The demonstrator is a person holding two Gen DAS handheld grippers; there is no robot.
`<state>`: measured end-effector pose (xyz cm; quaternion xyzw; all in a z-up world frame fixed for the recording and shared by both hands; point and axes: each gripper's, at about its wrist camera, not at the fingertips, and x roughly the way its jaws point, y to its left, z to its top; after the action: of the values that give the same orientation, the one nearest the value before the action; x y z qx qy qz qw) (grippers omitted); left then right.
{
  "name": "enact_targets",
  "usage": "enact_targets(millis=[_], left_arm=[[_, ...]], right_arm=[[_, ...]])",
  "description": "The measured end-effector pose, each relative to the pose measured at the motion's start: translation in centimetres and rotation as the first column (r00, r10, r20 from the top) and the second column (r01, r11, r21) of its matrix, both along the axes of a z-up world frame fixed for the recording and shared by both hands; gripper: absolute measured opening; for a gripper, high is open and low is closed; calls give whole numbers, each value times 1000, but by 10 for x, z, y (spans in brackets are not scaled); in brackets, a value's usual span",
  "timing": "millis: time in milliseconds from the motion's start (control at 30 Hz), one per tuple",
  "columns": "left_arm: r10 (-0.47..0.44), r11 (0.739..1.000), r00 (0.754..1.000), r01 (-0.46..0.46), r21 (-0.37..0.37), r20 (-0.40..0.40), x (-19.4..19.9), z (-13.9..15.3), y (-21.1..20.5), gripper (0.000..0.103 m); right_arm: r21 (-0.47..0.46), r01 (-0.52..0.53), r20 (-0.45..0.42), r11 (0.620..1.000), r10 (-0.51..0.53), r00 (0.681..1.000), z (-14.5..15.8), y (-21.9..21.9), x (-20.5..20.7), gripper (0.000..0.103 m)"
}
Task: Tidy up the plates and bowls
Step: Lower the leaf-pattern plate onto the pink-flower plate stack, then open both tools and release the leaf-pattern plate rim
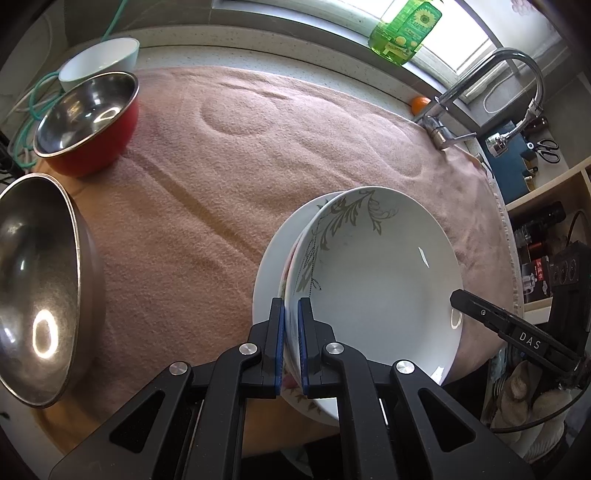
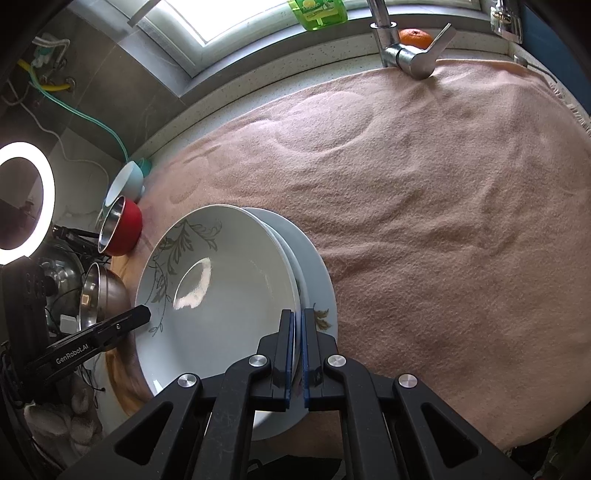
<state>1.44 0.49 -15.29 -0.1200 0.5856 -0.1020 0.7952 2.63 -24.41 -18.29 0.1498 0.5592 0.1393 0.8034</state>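
My left gripper (image 1: 291, 306) has its fingers pinched on the near rim of the plate stack (image 1: 376, 280); my right gripper (image 2: 297, 317) clamps the opposite rim. The stack sits on the pink towel (image 1: 207, 206) over the tabletop. Best to lift both sides evenly, keeping the plates level. Left view alone shows the steel bowl (image 1: 40, 291) up close; right view alone shows the ring light (image 2: 22, 199).

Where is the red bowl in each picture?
Left wrist view: the red bowl is upper left, in front of the white bowl.
Right wrist view: the red bowl is middle left, tipped by fisheye, below the white bowl.
Shared landmark: the green bottle on the windowsill.
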Motion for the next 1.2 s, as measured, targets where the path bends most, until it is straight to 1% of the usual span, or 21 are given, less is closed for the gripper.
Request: enact_targets(millis=[67, 133, 267, 433, 533, 733, 800, 867, 967, 1033, 1100, 1167, 1200], left_arm=[[0, 1000, 1000, 0, 1, 3, 0, 1, 0, 5], [0, 1000, 1000, 0, 5, 2, 0, 1, -1, 5], [-1, 1000, 1000, 1, 4, 4, 0, 1, 0, 5], [-3, 1000, 999, 3, 17, 37, 1, 9, 1, 5], [1, 1000, 999, -2, 11, 40, 2, 10, 3, 7], [20, 1000, 999, -20, -2, 36, 0, 11, 8, 8], [28, 1000, 999, -28, -8, 39, -1, 11, 9, 15], [36, 999, 999, -36, -21, 39, -3, 11, 9, 16], [51, 998, 998, -50, -31, 42, -5, 12, 12, 16], [62, 998, 997, -61, -33, 47, -7, 13, 13, 16], [70, 997, 996, -68, -33, 55, -9, 15, 15, 21], [82, 996, 995, -79, -43, 61, -10, 16, 19, 44], [86, 995, 994, -83, -55, 61, -11, 17, 21, 47]], right_arm=[[2, 2, 0, 1000, -2, 1000, 0, -1, 0, 4], [9, 6, -4, 1000, -6, 1000, -1, -1, 0, 7], [5, 4, -2, 1000, -4, 1000, 0, 0, -1, 7], [8, 5, -3, 1000, -5, 1000, 0, -1, -1, 7], [3, 5, 0, 1000, -5, 1000, 0, 0, -2, 7], [8, 16, 17, 1000, -16, 1000, 5, -2, -3, 7], [12, 20, 23, 1000, -20, 1000, 8, -4, -4, 7], [10, 24, 35, 1000, -24, 999, 12, -6, -4, 7], [20, 33, 48, 999, -34, 998, 15, -7, -6, 10], [18, 44, 57, 999, -45, 997, 17, -8, -7, 14], [26, 62, 64, 998, -64, 996, 18, -10, -9, 17], [46, 82, 71, 996, -85, 994, 19, -15, -11, 21], [55, 91, 73, 994, -95, 993, 19, -17, -12, 27]])
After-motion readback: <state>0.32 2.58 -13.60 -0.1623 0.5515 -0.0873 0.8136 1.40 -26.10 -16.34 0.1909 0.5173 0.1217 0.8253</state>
